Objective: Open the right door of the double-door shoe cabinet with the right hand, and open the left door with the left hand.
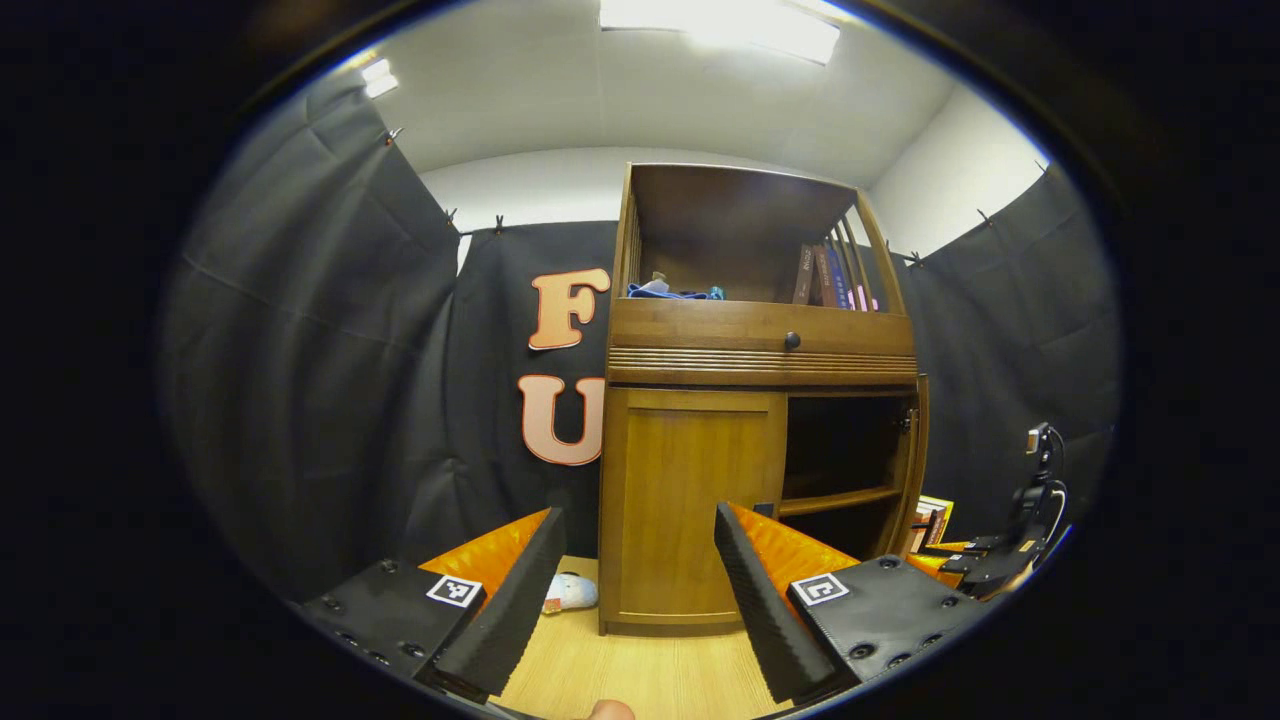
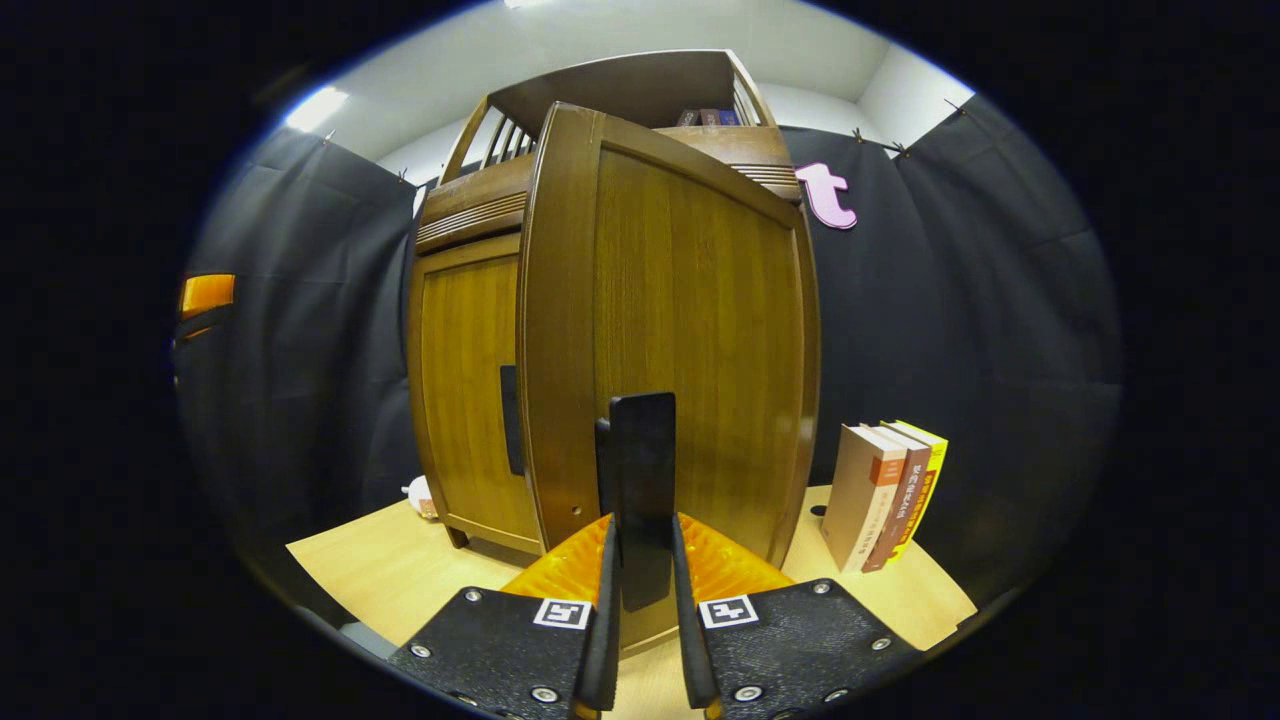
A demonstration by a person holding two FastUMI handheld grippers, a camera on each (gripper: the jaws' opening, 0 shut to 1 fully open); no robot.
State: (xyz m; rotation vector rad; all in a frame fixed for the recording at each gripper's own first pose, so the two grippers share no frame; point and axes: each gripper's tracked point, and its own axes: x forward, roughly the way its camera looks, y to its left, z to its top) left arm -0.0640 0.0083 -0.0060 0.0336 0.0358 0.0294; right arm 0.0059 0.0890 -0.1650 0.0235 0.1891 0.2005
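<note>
The shoe cabinet [image 1: 760, 400] is being seen standing on the light wooden tabletop [image 1: 640, 670] in the left gripper view. Its left door [image 1: 690, 500] is being kept closed, flush with the frame, while the right compartment is being shown open, with an inner shelf [image 1: 838, 498] exposed. The left gripper [image 1: 640, 590] is being held in front of the closed door with its fingers spread wide apart and nothing between them. The right gripper [image 1: 985, 560] is being seen farther off at the right edge, beside the swung-out door.

In the right gripper view, the right door [image 2: 690, 360] is being held swung outward, and its dark vertical handle [image 2: 640, 490] is being clamped between both fingers of the right gripper [image 2: 645, 640]. The left door [image 2: 465, 400] is being seen behind it, still closed, with its own dark handle [image 2: 510, 420] near the inner edge. Three books [image 2: 885, 495] are being seen standing upright on the tabletop, just right of the open door.
</note>
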